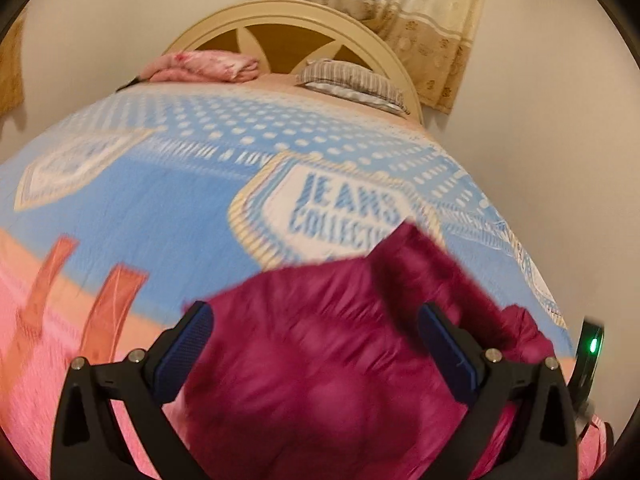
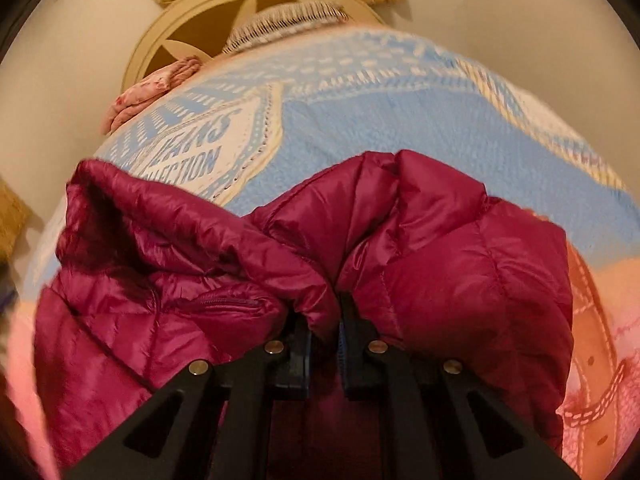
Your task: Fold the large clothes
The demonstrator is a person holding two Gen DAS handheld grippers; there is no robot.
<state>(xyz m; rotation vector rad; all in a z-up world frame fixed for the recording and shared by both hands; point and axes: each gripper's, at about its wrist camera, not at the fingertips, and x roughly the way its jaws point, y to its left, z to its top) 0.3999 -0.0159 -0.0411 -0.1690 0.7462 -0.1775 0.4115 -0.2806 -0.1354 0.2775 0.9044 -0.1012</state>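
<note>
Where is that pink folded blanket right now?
The pink folded blanket lies at the far end of the bed, against the cream headboard, left of the striped pillow in the left wrist view.

The jacket (image 2: pixel 440 272) is a large quilted puffer in glossy magenta — shiny fabric stitched into padded panels that catch the light. It lies crumpled near the foot of the bed (image 2: pixel 380 120), on the blue part of the printed cover where it meets the pink part. In the right wrist view its fabric bunches into a deep pinch at the middle, with puffy folds rising to either side and one lobe flopped out to the left. A closed pocket zip (image 2: pixel 224 302) shows on the lower left panel. In the left wrist view the jacket (image 1: pixel 320 360) appears as a blurred, rounded heap — one fold reaches up over the white printed badge.
</note>
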